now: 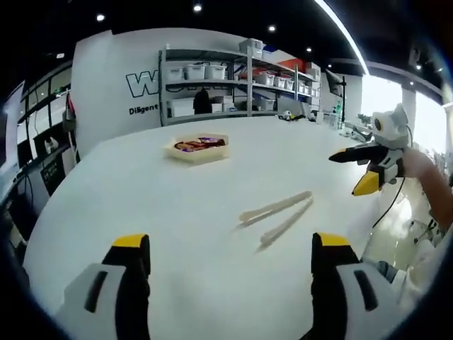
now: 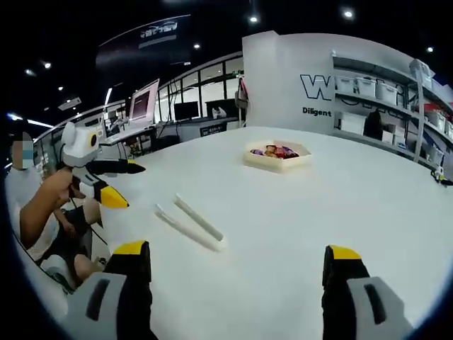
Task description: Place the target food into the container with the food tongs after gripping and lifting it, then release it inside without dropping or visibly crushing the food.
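Both grippers hover over the white desk (image 1: 141, 205), nothing held. Left gripper (image 1: 230, 255) jaws spread wide, yellow tips framing bare desk. Right gripper (image 2: 238, 263) also wide open; in the left gripper view it hangs in the air off the desk's right edge, jaws parted, held by a person's hand (image 1: 425, 173). Wooden food tongs (image 1: 277, 216) lie flat on the desk, between the grippers and the tray, arms splayed in a narrow V; untouched. In the right gripper view the tongs (image 2: 190, 223) sit just ahead-left of the jaws. Shallow beige tray (image 1: 198, 150) stands well beyond the tongs toward the far side of the desk, with dark reddish and purple food pieces (image 1: 200, 144) inside; can't tell which item they are. Metal shelving (image 1: 233, 81) with bins stands behind the tray.
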Demonstrator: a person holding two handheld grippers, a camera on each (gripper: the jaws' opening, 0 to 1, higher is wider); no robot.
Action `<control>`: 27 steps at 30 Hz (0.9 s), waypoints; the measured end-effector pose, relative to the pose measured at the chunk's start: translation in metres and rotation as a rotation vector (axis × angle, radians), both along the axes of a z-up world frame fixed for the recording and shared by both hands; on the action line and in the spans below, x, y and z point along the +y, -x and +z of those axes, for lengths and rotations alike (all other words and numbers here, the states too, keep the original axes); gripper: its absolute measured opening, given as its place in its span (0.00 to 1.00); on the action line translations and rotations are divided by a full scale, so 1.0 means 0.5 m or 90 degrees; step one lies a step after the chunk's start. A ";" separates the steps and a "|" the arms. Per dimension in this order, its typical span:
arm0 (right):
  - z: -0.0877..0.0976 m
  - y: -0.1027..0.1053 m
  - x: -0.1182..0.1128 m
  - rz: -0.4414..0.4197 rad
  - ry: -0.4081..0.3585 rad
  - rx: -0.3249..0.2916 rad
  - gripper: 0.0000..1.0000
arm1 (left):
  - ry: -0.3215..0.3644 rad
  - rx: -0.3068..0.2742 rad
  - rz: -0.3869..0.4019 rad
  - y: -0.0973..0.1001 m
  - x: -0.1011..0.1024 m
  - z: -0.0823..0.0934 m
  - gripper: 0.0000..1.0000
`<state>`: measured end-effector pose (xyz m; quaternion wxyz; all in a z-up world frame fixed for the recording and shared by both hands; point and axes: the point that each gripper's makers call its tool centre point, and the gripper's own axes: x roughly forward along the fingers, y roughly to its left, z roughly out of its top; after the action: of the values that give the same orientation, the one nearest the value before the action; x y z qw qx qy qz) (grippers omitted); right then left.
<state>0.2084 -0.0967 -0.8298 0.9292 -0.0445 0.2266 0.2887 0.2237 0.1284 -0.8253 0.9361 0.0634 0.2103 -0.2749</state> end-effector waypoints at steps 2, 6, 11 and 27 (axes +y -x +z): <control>0.000 0.000 -0.001 0.001 0.005 -0.001 0.99 | -0.003 0.001 0.001 -0.001 0.001 -0.001 0.93; 0.003 0.000 0.002 0.003 -0.003 -0.001 0.99 | -0.004 0.006 -0.001 0.000 0.001 -0.003 0.93; 0.010 -0.003 0.003 0.006 0.001 -0.006 0.99 | -0.005 0.002 0.001 -0.001 0.002 0.001 0.93; 0.013 -0.003 0.003 0.001 -0.005 -0.011 0.99 | -0.013 0.001 -0.011 -0.001 -0.010 -0.002 0.92</control>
<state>0.2098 -0.0950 -0.8232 0.9309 -0.0432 0.2174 0.2902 0.2240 0.1236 -0.8265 0.9327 0.0746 0.2134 -0.2811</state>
